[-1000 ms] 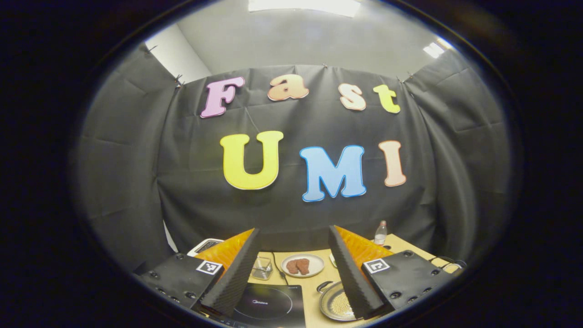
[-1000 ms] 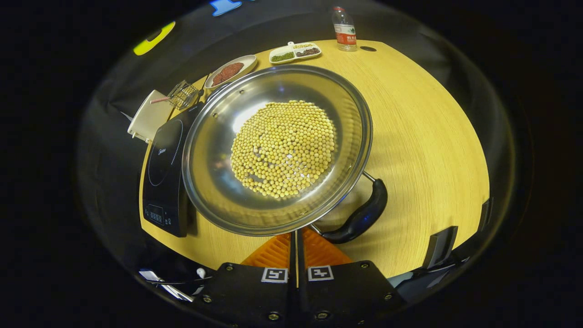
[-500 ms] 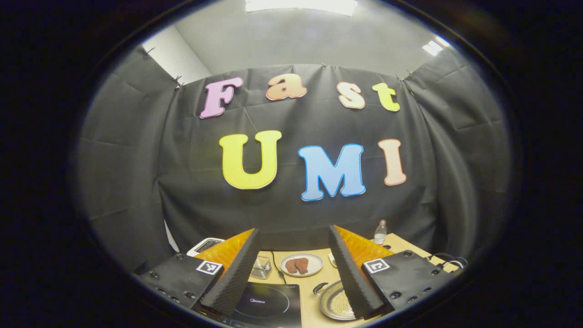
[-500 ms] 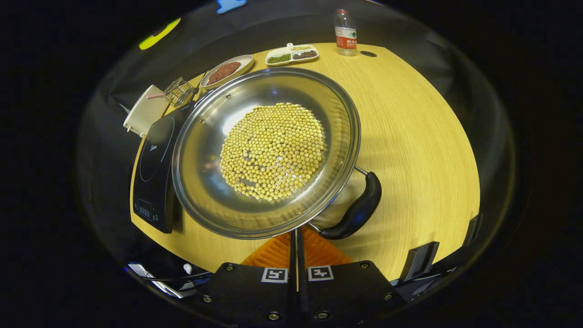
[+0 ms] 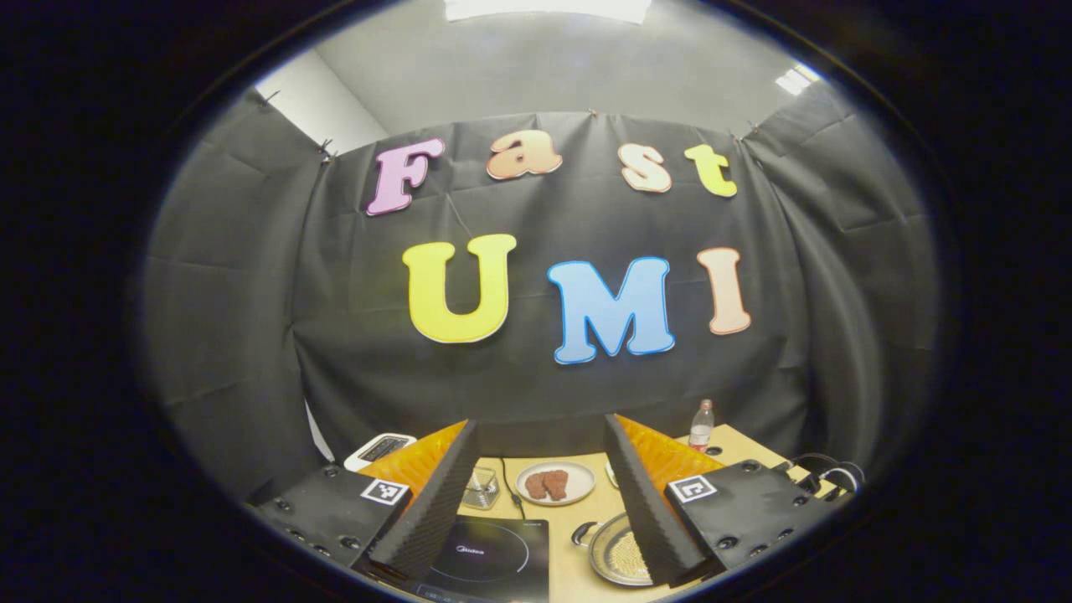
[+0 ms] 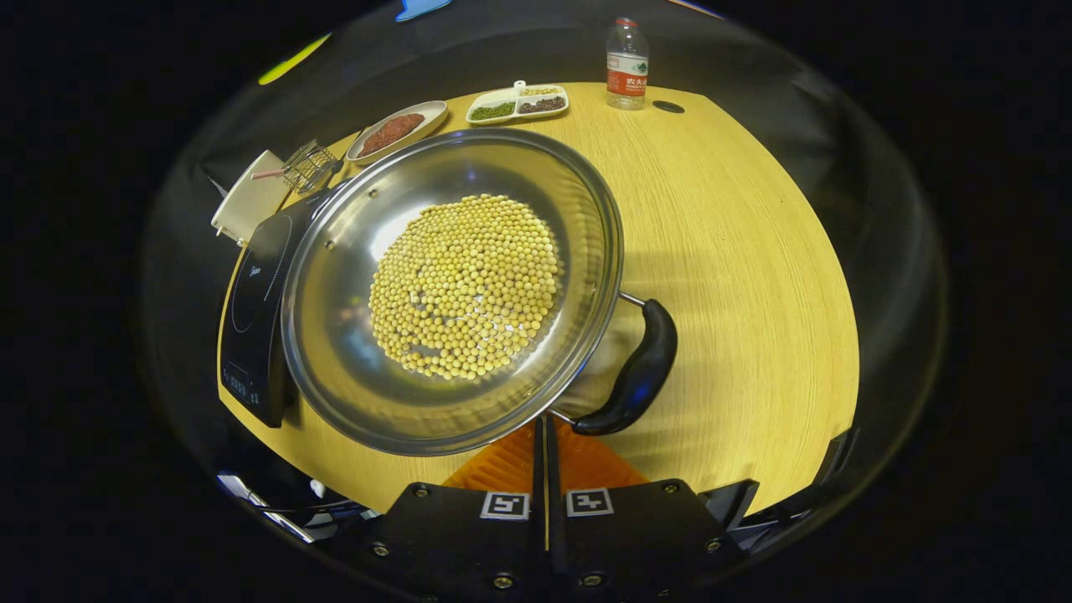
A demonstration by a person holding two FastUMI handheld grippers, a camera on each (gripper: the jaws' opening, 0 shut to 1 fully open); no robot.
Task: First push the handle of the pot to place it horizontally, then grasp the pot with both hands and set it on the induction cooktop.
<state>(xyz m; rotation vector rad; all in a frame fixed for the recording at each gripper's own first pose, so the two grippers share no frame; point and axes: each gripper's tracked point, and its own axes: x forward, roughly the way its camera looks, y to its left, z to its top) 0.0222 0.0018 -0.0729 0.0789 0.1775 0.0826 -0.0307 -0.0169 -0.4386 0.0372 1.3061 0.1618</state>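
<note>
On the yellow wooden table (image 6: 754, 251) sits a big shiny pot (image 6: 335, 335) full of little yellow beans (image 6: 465, 285). Its left side hangs over the black induction cooktop (image 6: 251, 310), but its base is hidden, so I cannot tell if it rests there. The pot's black handle (image 6: 636, 373) sticks out on the near right side, and a second small handle (image 5: 582, 531) shows on its far left side in the left gripper view. To the right of the pot the table is bare wood all the way to its curved edge, so that side has lots of room. The cooktop lies close to the left edge of the table.

The right gripper (image 6: 544, 440) is just near the pot's rim, close beside the handle. Its two orange fingers are pressed together with only a thin line between them, and they hold nothing.

The left gripper (image 5: 536, 494) is held up high above the table. Its fingers stand wide apart with nothing between them, and the cooktop and the pot show far below.

At the far side sit a plate (image 6: 398, 130) with brown food, a white tray (image 6: 517, 102) with two kinds of beans, and a water bottle (image 6: 626, 63). A small wire basket (image 6: 308, 166) and a white box (image 6: 247, 201) sit at the far left.
</note>
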